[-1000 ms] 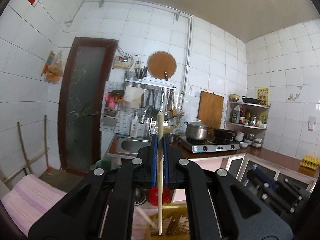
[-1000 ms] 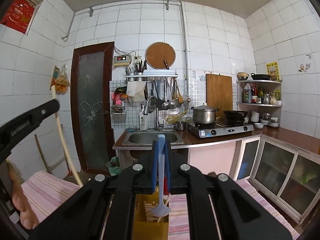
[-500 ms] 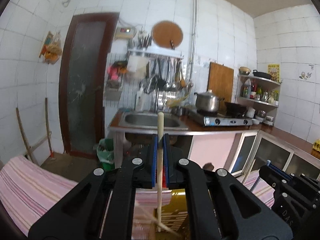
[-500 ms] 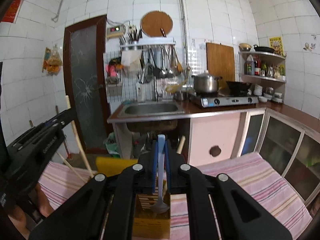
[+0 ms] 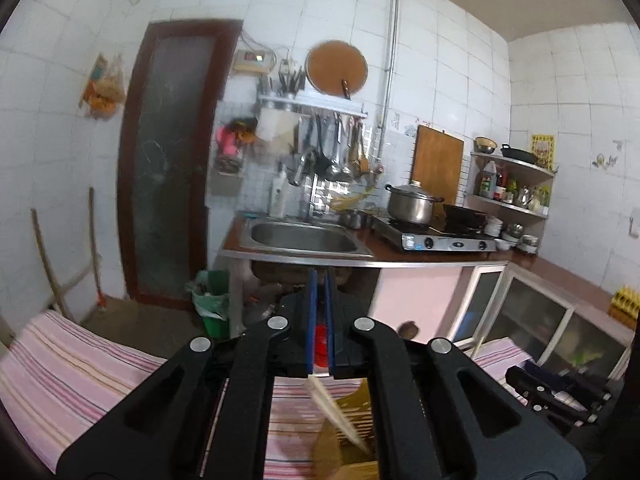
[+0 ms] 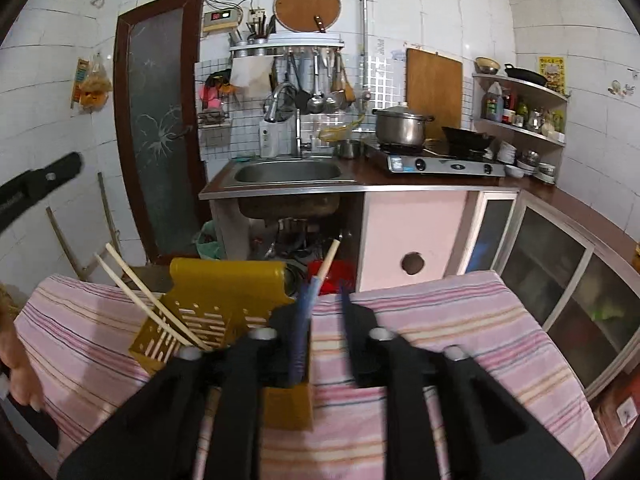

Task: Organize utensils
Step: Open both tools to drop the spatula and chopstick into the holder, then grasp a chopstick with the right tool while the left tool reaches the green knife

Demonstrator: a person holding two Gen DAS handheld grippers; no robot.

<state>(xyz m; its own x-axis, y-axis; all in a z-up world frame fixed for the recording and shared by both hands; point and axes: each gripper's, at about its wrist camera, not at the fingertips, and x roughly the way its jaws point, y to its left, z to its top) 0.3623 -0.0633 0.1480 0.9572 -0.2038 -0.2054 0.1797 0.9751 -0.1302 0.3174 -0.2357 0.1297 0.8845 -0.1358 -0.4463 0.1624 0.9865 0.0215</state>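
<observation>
At the bottom of the right wrist view, the right gripper [image 6: 329, 286] stands with its jaws wide apart and nothing between them. Its matte black fingers are smeared by motion, and the blue strip along the nearer finger is too blurred to tell pad from anything else. Just beneath and beside them sits the yellow plastic utensil holder [image 6: 224, 280], a flat-backed caddy on the pink striped cloth [image 6: 440, 320]. Its front pocket is partly covered by the gripper body. Two pale wooden chopsticks [image 6: 140, 292] lean out to the left from its slotted compartment, with their lower ends hidden inside. A third wooden stick [image 6: 330, 258] rises behind the blue strip, its base out of sight. A bare hand [image 6: 20, 368] is cut off at the left edge, and above it only the tip of the left gripper [image 6: 40, 184] shows. In the left wrist view that gripper's blue pads [image 5: 310, 320] stand a narrow slit apart, gripping nothing. Below them one chopstick [image 5: 332, 404], a blurred pale streak, tilts down into the holder, whose yellow rim is mostly masked by the black linkage. Farther back, a steel sink [image 6: 288, 172] is set in a brown counter, with a lidded metal pot [image 6: 400, 126] on a flat gas stove [image 6: 440, 164]. Ladles hang from a rack under a round wooden board [image 6: 308, 2], and a frosted glass door [image 6: 160, 120] stands in the glossy white tiled wall.
</observation>
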